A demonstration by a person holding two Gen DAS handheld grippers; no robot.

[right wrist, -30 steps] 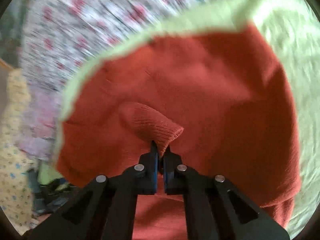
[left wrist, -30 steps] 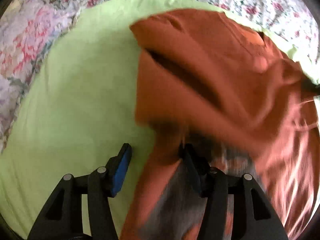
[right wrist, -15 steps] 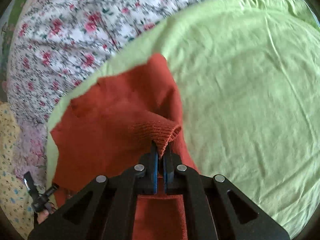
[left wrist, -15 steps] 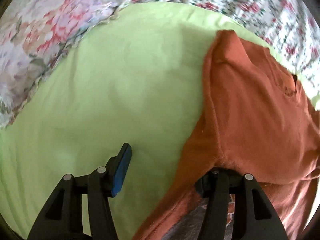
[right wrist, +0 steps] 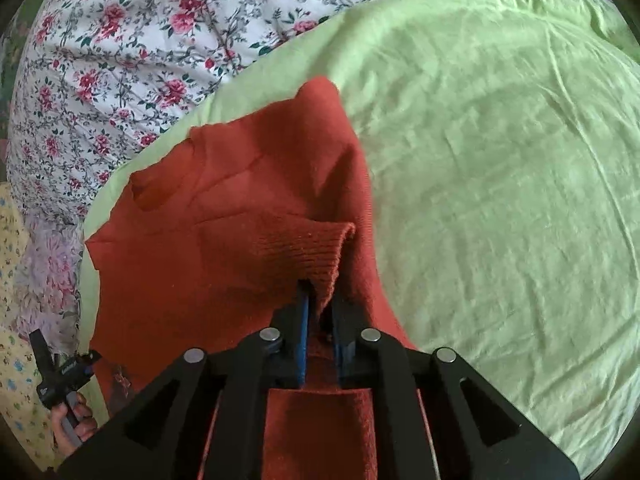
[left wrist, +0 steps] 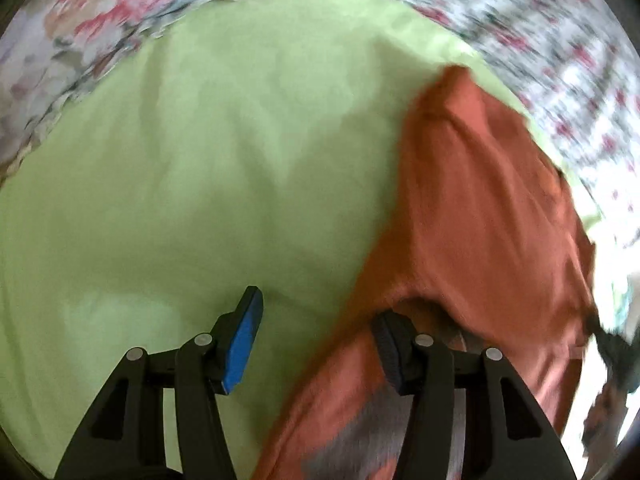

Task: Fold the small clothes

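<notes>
We've got the rust-orange sweater (right wrist: 224, 216) lying on the lime-green sheet (right wrist: 480, 160), bunched toward the sheet's edge beside the floral quilt (right wrist: 120, 40). Our right gripper (right wrist: 320, 308) is clamped tight on the ribbed cuff (right wrist: 308, 248), lifting it above the body of the knit. Our left gripper (left wrist: 320, 320) is spread wide, one finger over bare sheet, the other tucked under a fold of sweater, gripping nothing.
</notes>
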